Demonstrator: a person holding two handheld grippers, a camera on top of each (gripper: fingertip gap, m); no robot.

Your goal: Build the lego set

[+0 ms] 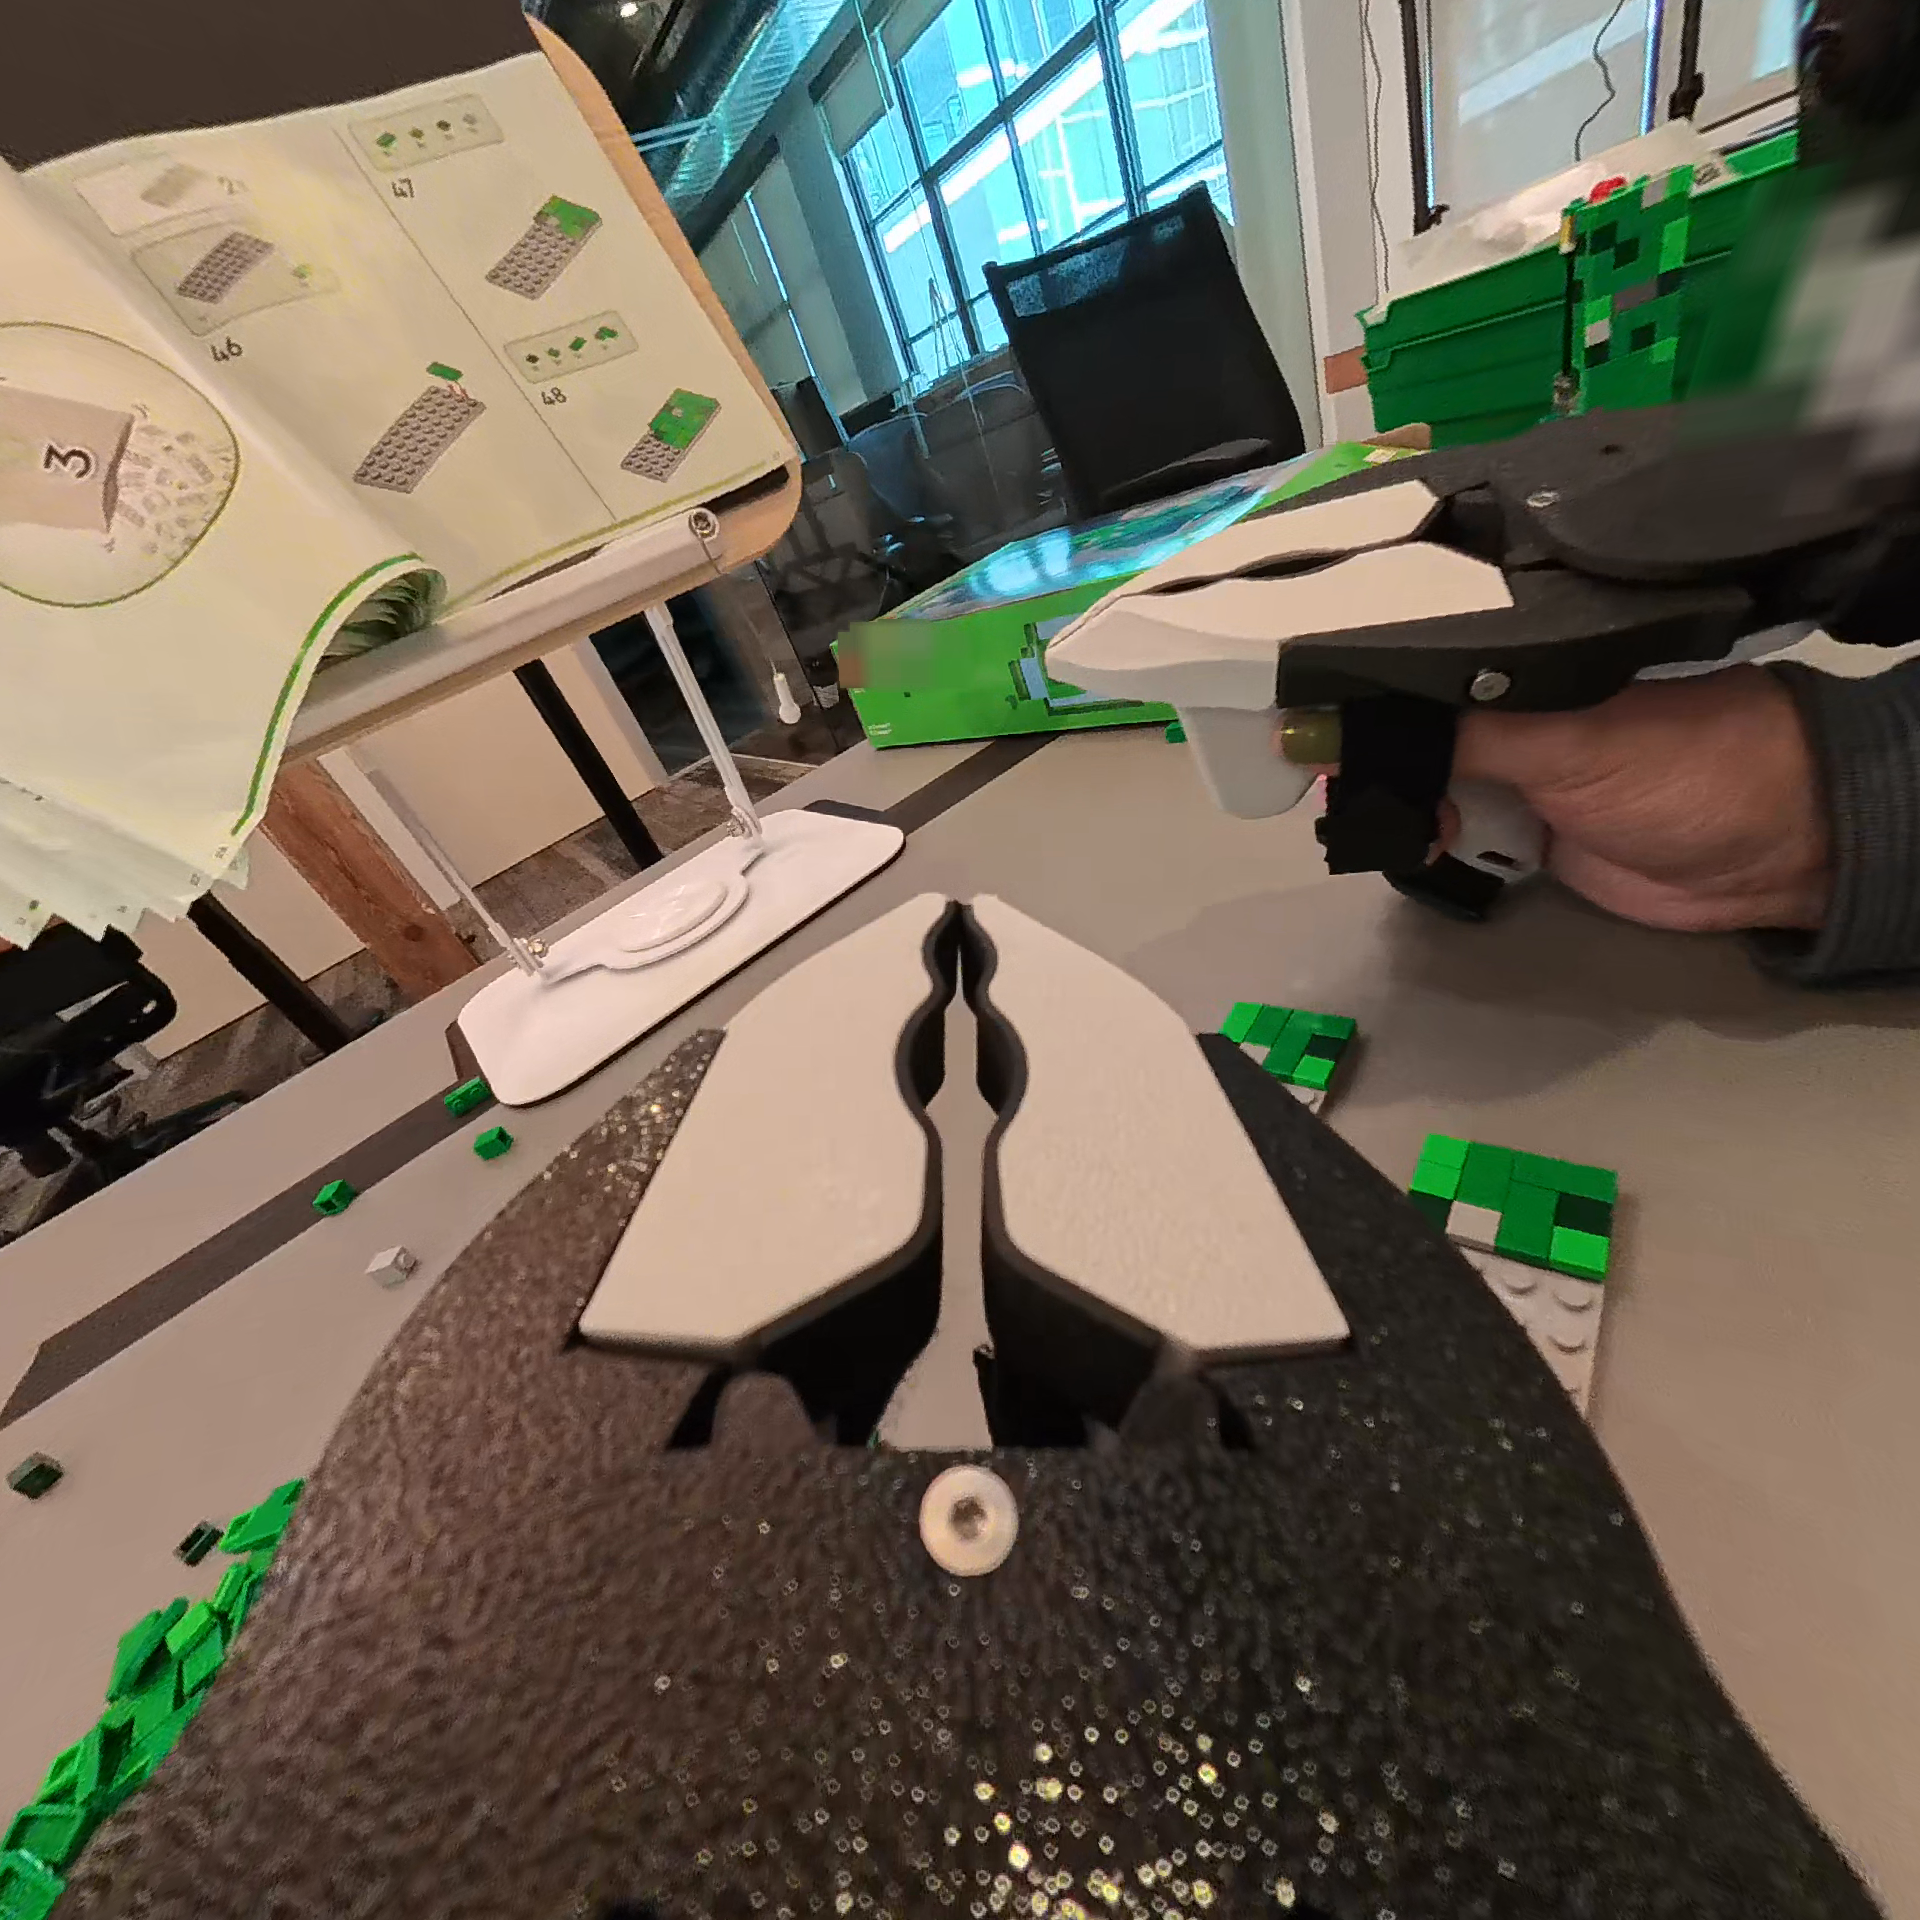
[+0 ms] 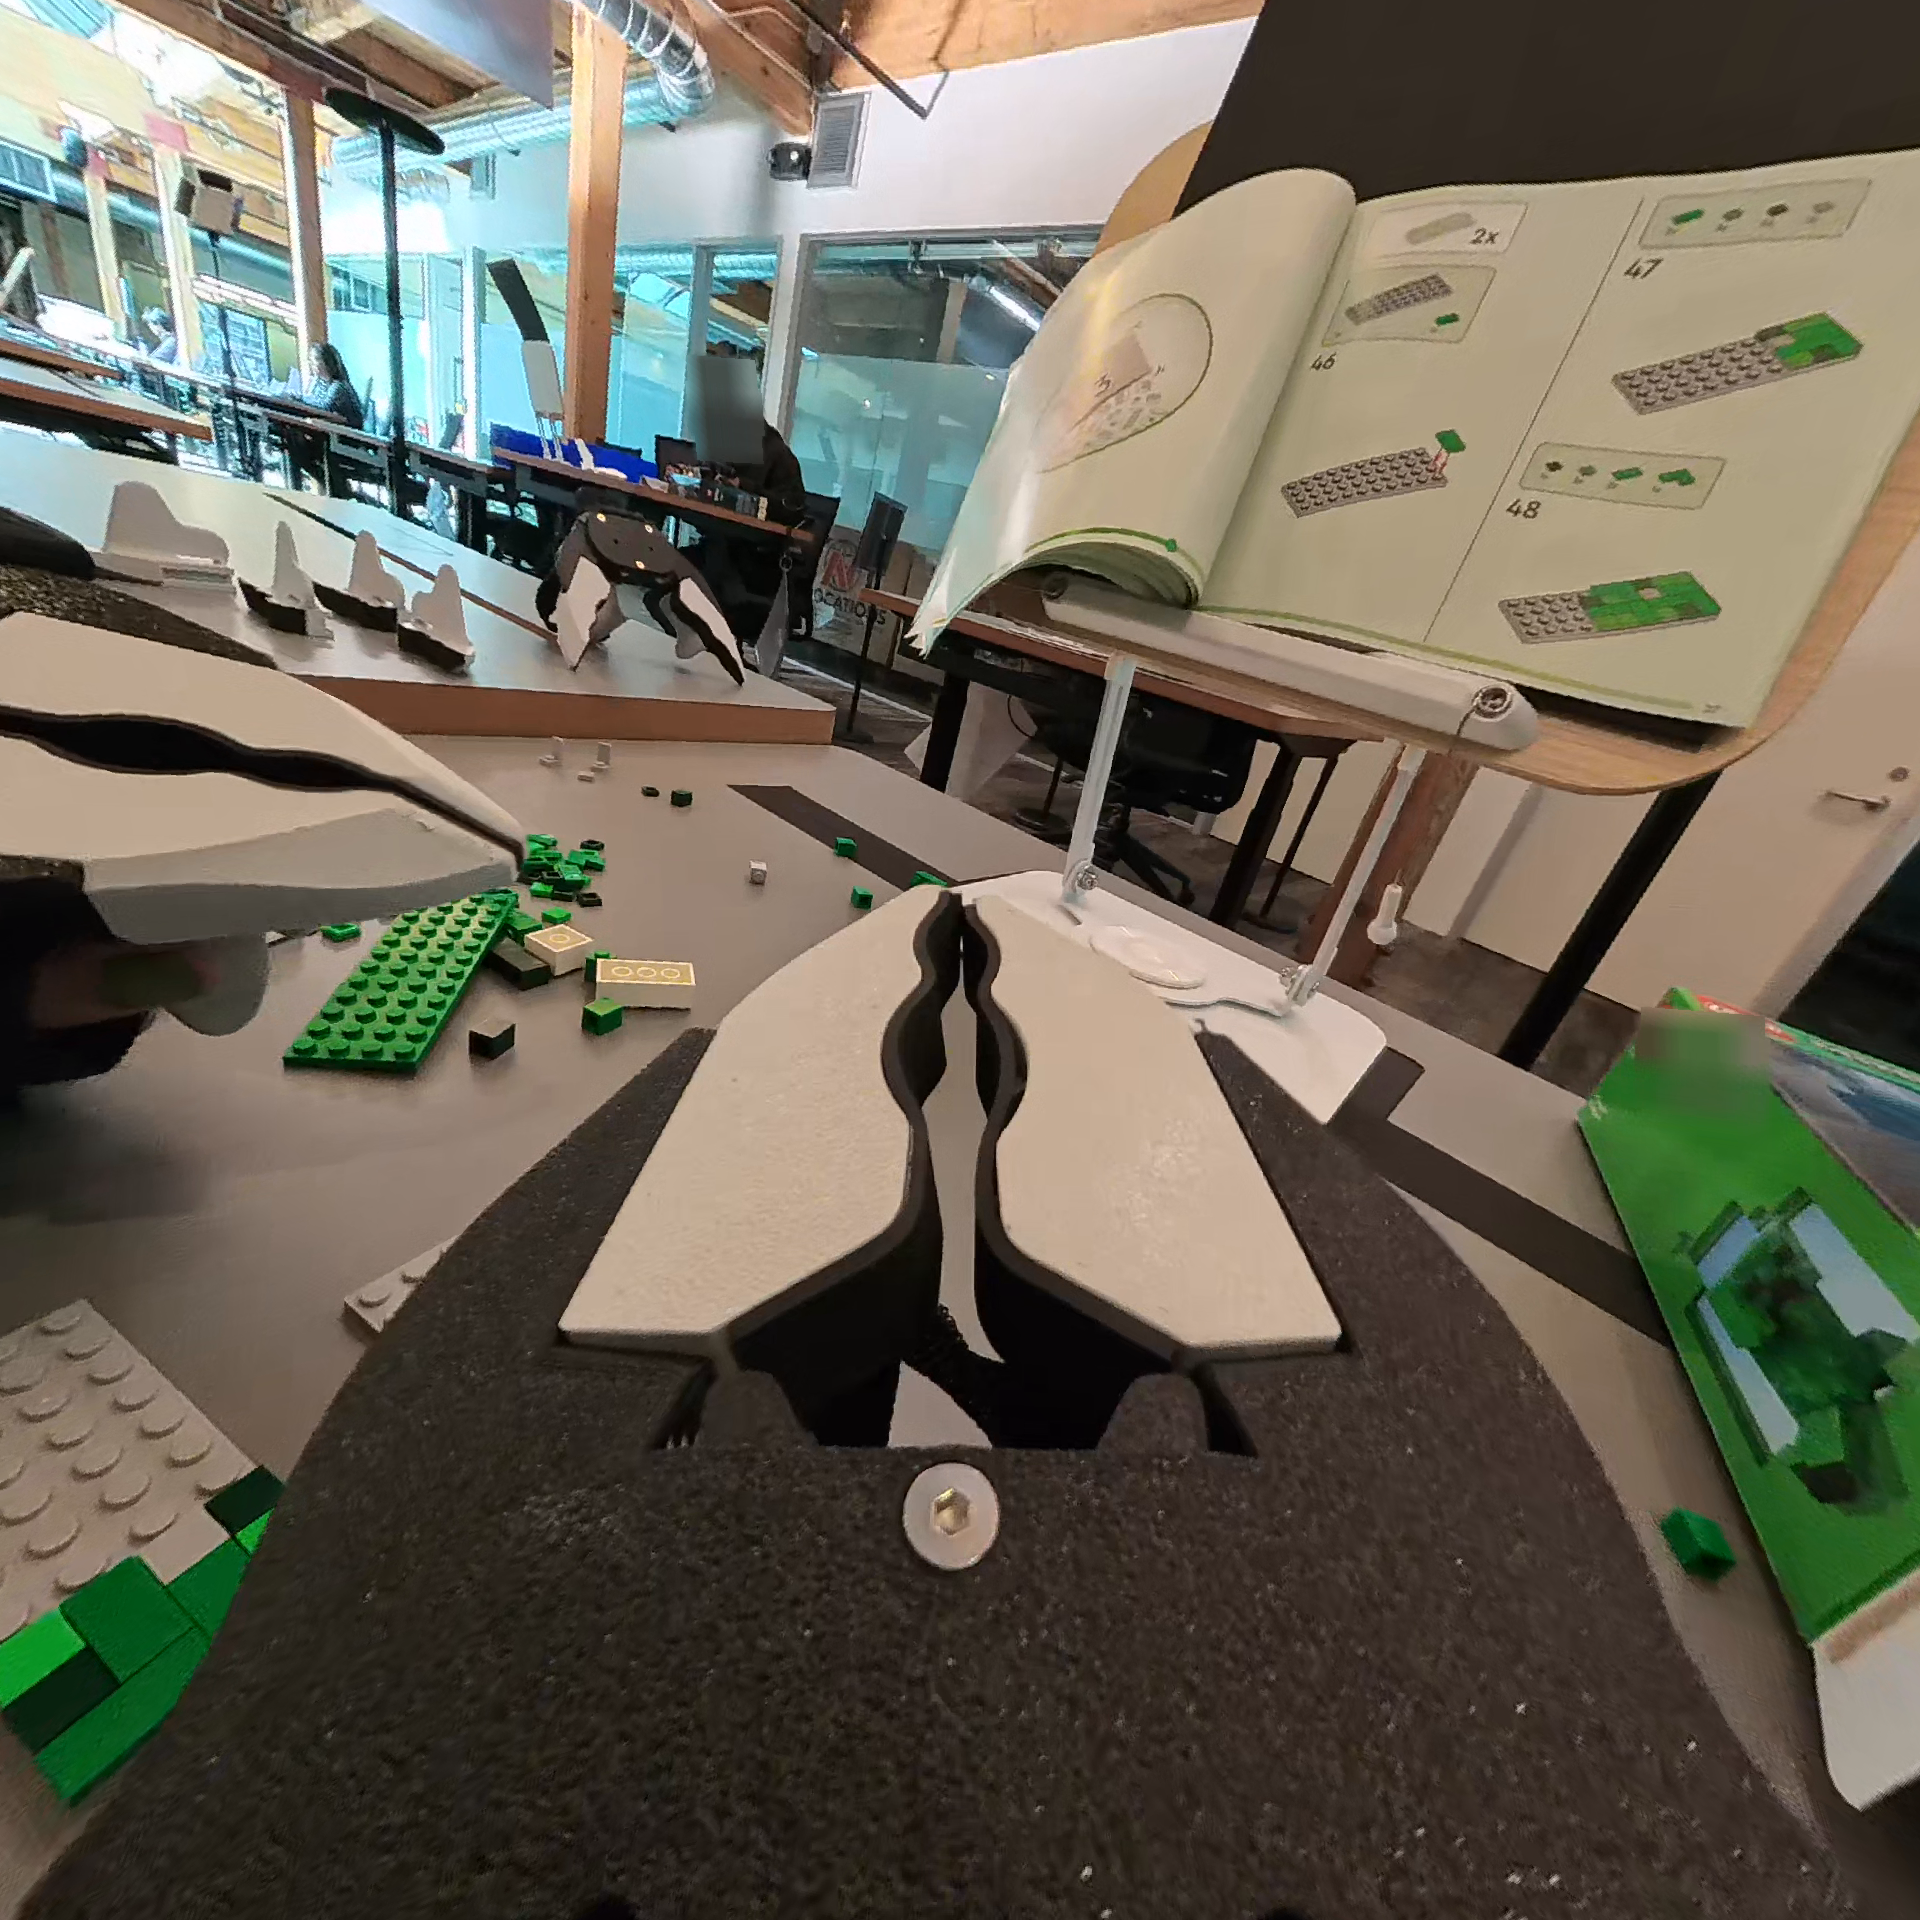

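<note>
My left gripper [image 1: 961, 909] is shut and empty, held above the grey table. It also shows at the left of the right wrist view [image 2: 488, 847]. My right gripper [image 2: 956, 906] is shut and empty; in the left wrist view it [image 1: 1060, 655] is held by a hand at the upper right. Two grey plates partly covered with green tiles [image 1: 1512, 1205] [image 1: 1288, 1049] lie right of my left gripper. One such plate [image 2: 83, 1455] shows at the lower left of the right wrist view. A green studded plate [image 2: 416, 982] lies flat beside loose green pieces [image 2: 561, 862].
An open instruction booklet [image 2: 1558, 416] sits on a white stand [image 2: 1247, 997] at the table's far side. A green set box [image 2: 1766, 1299] lies on the right. White bricks [image 2: 644, 982] and a pile of green pieces [image 1: 135, 1683] lie on the left. Left tips to right tips: about 8 cm.
</note>
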